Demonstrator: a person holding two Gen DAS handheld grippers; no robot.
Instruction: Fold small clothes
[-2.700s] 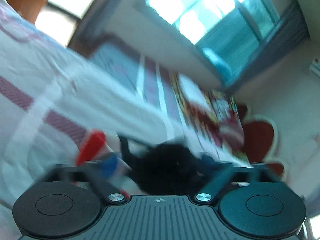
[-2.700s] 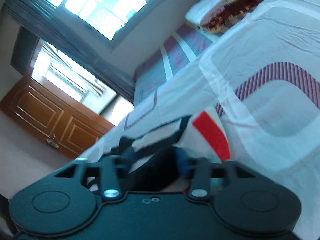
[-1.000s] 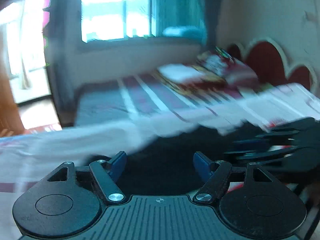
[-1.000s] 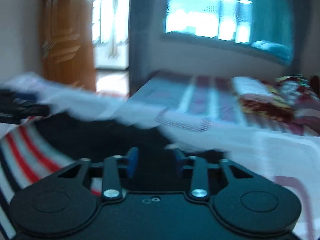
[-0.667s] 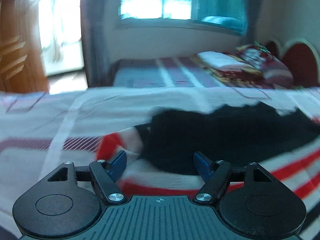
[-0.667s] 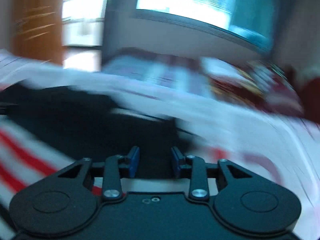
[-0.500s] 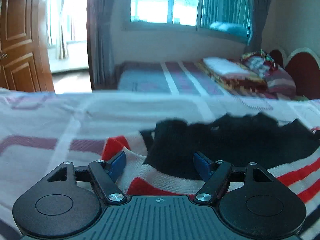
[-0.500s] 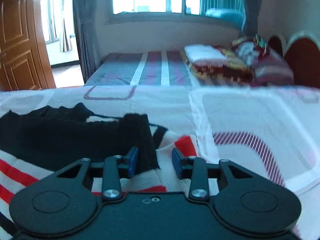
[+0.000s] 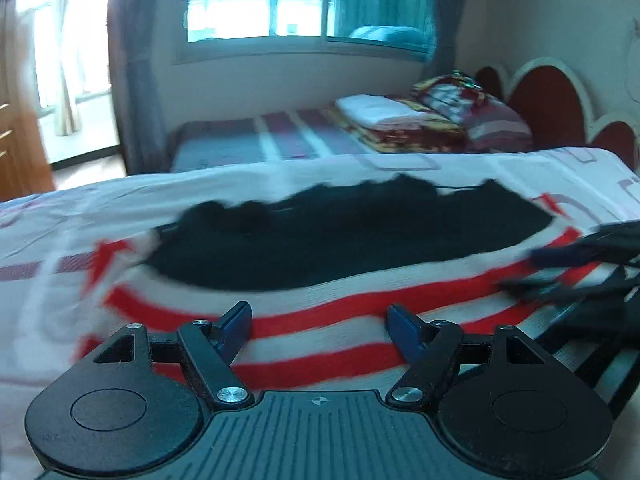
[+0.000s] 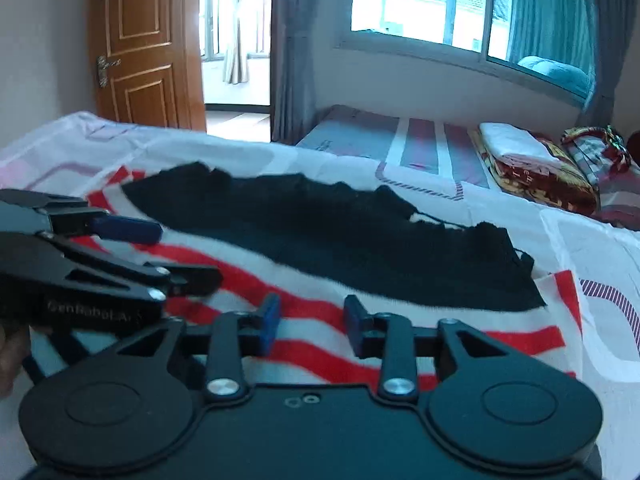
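Both wrist cameras look forward and slightly down from close above the bed, sharing the striped garment, far window, and each other's gripper at opposite edges.

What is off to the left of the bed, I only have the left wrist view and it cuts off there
Observer: A brown wooden door stands open there, beside a doorway to a bright room.
Operator: Okay. How far does the black part of the garment run on the right side?
Observer: The black part ends in a squared corner near the right edge of the striped garment, with a red patch just past it.
Operator: And the right gripper, is it holding anything?
Observer: No. The right gripper has just been opening; its jaws stand apart above the red and white stripes, nothing pinched.
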